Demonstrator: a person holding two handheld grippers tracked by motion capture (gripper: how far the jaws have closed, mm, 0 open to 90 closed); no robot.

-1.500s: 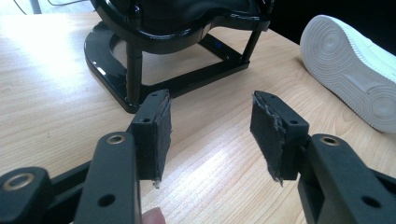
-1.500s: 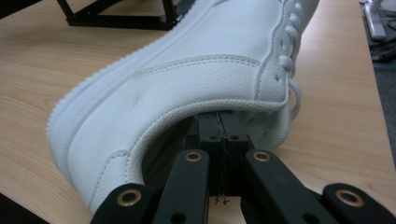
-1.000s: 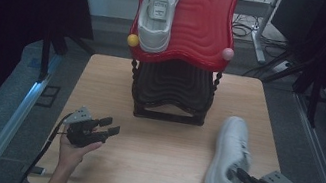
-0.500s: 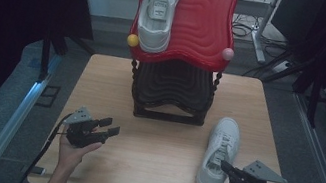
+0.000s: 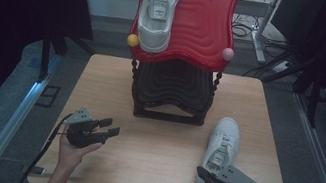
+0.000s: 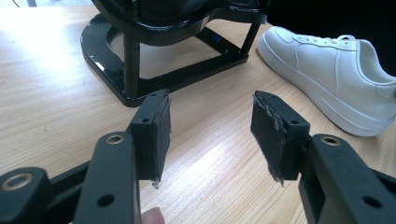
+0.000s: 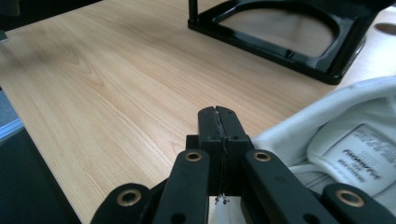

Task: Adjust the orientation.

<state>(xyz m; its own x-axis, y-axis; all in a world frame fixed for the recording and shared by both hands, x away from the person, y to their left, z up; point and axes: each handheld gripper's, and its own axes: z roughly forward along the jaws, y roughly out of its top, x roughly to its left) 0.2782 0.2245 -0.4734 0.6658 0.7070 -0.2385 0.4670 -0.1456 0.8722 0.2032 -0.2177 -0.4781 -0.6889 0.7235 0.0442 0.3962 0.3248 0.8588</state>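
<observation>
The right gripper's (image 5: 207, 174) fingers (image 7: 219, 126) are pressed flat together with nothing between them, and they sit just beside the heel of a white shoe (image 5: 220, 146), whose padded collar and tongue label show right next to them in the right gripper view; whether they touch the shoe cannot be told. The shoe lies on the table (image 5: 157, 171) near the right edge, toe pointing toward the far edge and heel toward the near right corner.

The left gripper's (image 5: 106, 128) fingers (image 6: 152, 133) stand well apart, empty, above bare wood not far from the table's near left corner. They point across the table toward the shoe (in the left gripper view it lies ahead, seen from its side).

Between the two grippers, closer to the far edge and about midway between left and right, a black rack (image 5: 172, 95) rests on the table. It carries a red wavy tray (image 5: 202, 27) on top, and a second white shoe (image 5: 159, 7) lies on the left half of that tray, toe away from the person. A yellow ball (image 5: 133, 40) and a pink ball (image 5: 228, 54) mark the tray's near corners.
</observation>
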